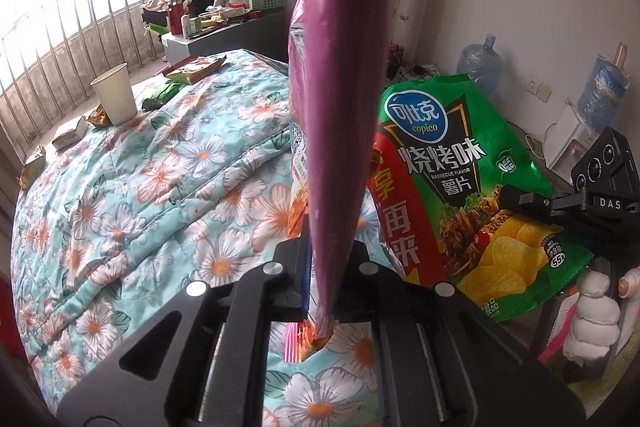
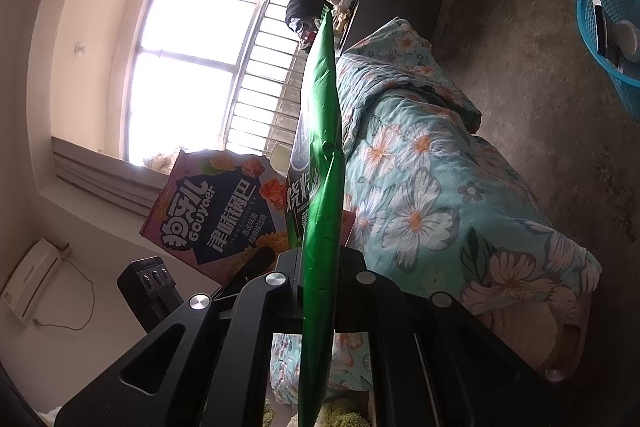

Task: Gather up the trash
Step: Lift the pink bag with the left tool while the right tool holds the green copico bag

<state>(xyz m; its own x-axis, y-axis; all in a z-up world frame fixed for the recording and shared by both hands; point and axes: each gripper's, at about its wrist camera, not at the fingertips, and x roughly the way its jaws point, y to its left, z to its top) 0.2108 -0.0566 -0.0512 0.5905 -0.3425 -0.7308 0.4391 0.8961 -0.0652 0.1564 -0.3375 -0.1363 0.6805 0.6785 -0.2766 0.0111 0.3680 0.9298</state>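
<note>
the left gripper (image 1: 324, 259) pinches the edge of a pink snack bag (image 1: 344, 67) above the quilt (image 1: 160, 187); the right gripper (image 2: 320, 267) is clamped on a green chip bag (image 2: 322, 167). carry both level to the blue basket (image 2: 592, 39), gripping firmly so neither slips.

A: What can you read on the green chip bag (image 1: 476, 187) in front of you?
B: "copico", Chinese characters, "BARBECUE FLAVOR" and "55" (in a small circle).
A: And your pink snack bag (image 2: 224, 211)?
B: "GOUYAER", over more Chinese characters. The black camera block (image 1: 608, 179) reads "DAS".
</note>
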